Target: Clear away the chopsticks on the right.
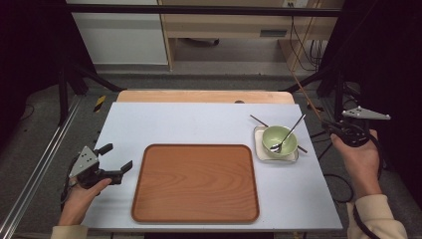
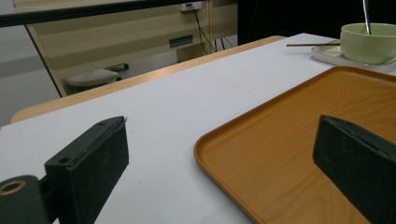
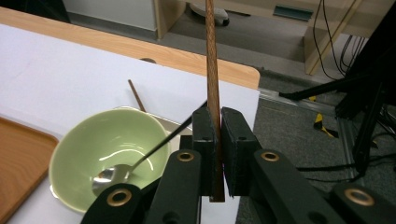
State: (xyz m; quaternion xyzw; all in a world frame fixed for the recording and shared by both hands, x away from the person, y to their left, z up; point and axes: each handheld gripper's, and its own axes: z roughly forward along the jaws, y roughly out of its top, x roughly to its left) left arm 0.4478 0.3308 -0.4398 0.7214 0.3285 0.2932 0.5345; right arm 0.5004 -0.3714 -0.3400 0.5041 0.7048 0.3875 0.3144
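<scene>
My right gripper (image 3: 215,122) is shut on a brown wooden chopstick (image 3: 211,56) that points up and away from it. In the high view this gripper (image 1: 330,125) is held off the table's right edge, beside the bowl. A pale green bowl (image 1: 278,139) stands on a small white square plate (image 1: 260,149), with a metal spoon (image 1: 287,134) leaning in it. A second chopstick (image 1: 258,120) lies across the plate behind the bowl. My left gripper (image 1: 118,157) rests open at the table's left, with nothing between its fingers (image 2: 93,158).
A large orange-brown wooden tray (image 1: 196,181) lies bare in the middle of the white table (image 1: 199,122). Its near left corner (image 2: 219,144) is just ahead of my left gripper. Black frame legs and cables stand beyond the table's right edge.
</scene>
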